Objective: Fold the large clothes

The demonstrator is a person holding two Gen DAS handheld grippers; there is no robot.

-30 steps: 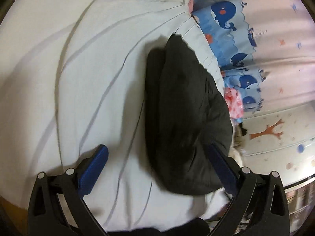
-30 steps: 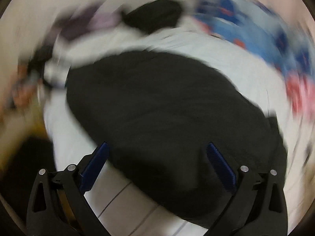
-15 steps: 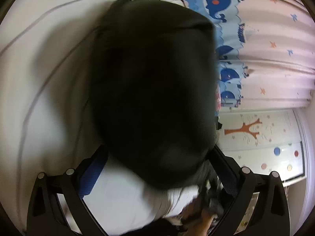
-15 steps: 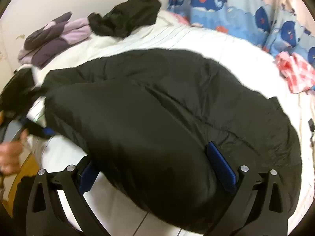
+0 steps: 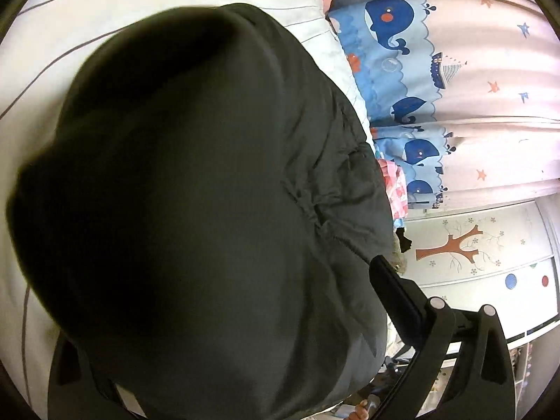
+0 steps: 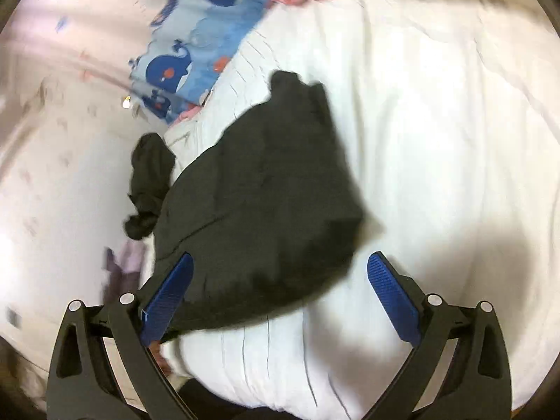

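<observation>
A large black padded jacket lies bunched on a white striped bed cover. In the left wrist view it fills most of the frame and covers my left gripper's left finger; the right finger shows beside the fabric, jaws wide apart. In the right wrist view the jacket lies ahead on the bed. My right gripper is open above its near edge, the left blue pad over the fabric, the right pad over bare sheet.
A whale-print blue curtain and pink star curtain hang beside the bed. A pink checked cloth lies at the bed edge. Another black garment and a purple one lie at the left. A tree-decorated wall panel is beyond.
The left gripper has pushed closer into the jacket, which now hides its left finger. The right wrist view has swung round; the jacket now looks smaller and farther off.
</observation>
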